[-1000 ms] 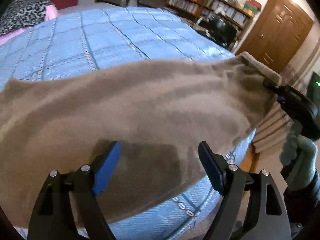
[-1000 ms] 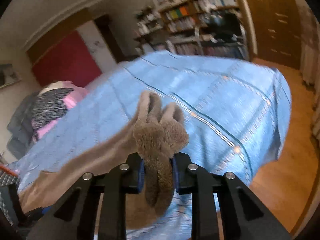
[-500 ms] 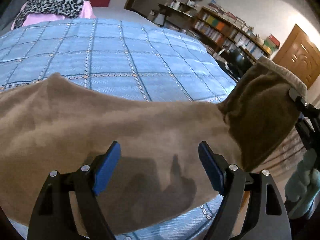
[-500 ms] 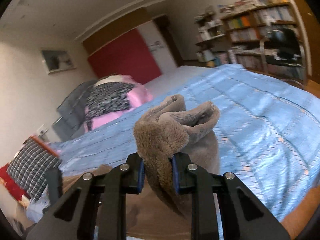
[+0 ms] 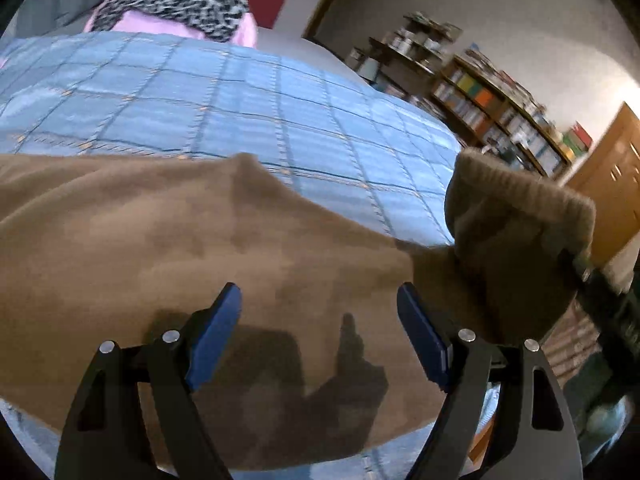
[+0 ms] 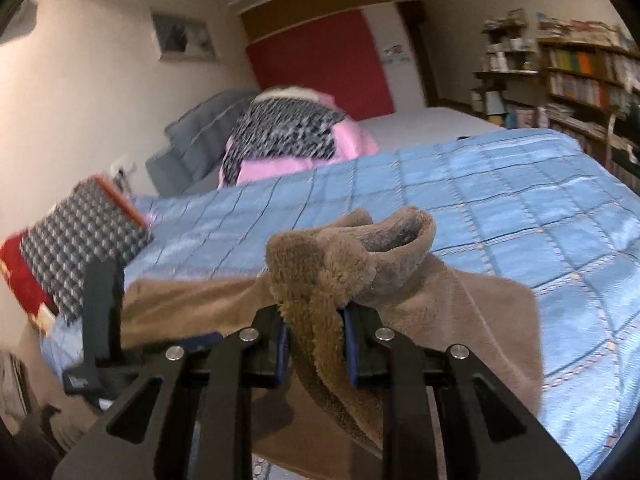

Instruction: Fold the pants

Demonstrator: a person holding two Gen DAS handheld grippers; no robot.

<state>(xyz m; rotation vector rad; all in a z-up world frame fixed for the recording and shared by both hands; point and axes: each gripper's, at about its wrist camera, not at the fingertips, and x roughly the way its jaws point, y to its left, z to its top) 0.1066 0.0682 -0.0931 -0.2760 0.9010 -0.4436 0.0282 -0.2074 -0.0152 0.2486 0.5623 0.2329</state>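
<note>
— Two sets of tongs, one garment: why is the brown fleece pair of pants (image 5: 168, 240) spread flat over the blue quilted bedspread (image 5: 240, 104) like that?

— Laid out near the bed's front edge, I judge, so one end can be carried over the rest. The right tongs (image 6: 316, 344) are pressed together on a bunched, ribbed end of the fabric, and that end stands up off the bed at about three o'clock in the left wrist view.

— And the left tongs (image 5: 320, 328)?

— Spread wide, blue pads (image 5: 216, 332) apart, gripping nothing. They hang just above the flat cloth and cast a shadow on it, probably ready to pin it down or take a new grip.

— How are the tools posed?

— The right one points across the bed toward the leopard-print and pink bundle (image 6: 280, 136) at eleven o'clock, cloth draping down over its front. The left one tilts downward over the fabric, facing the wooden bookshelf (image 5: 500, 112) at two o'clock.

— How far along is it?

— Early or midway, I'd guess; most of the pants lie unfolded.
</note>
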